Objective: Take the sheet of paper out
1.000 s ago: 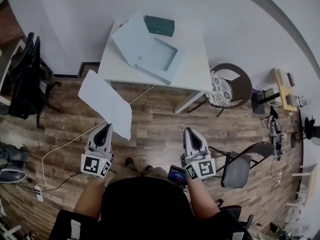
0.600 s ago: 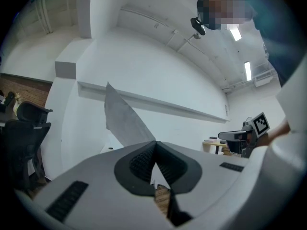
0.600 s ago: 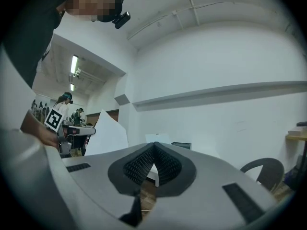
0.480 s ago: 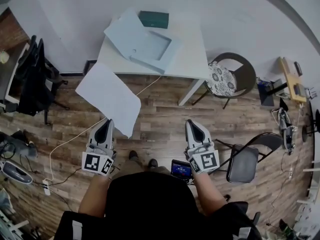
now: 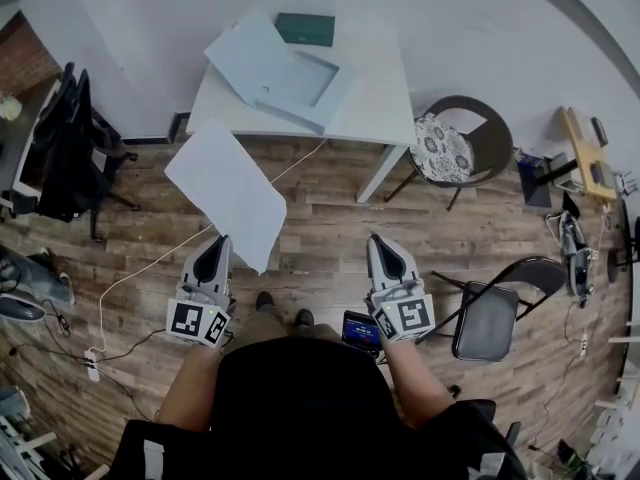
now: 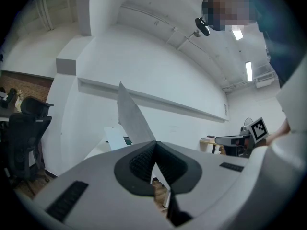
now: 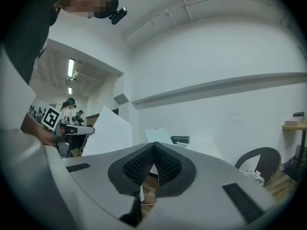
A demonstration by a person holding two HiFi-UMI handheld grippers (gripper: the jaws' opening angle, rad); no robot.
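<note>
Sheet of paper (image 5: pixel 228 190): in the air over the wooden floor (image 5: pixel 320 228), in front of the white surface (image 5: pixel 378 108). It shows a broader face than a second ago.
Left gripper (image 5: pixel 218 245): jaws clamped on the sheet's near edge, as before. The sheet rises up and away from them.
Right gripper (image 5: pixel 381 245): jaws closed with nothing between them, well apart from the sheet.

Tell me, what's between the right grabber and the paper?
Just bare wooden floor lies between the right gripper and the sheet of paper that the left gripper pinches. The head view shows it.
</note>
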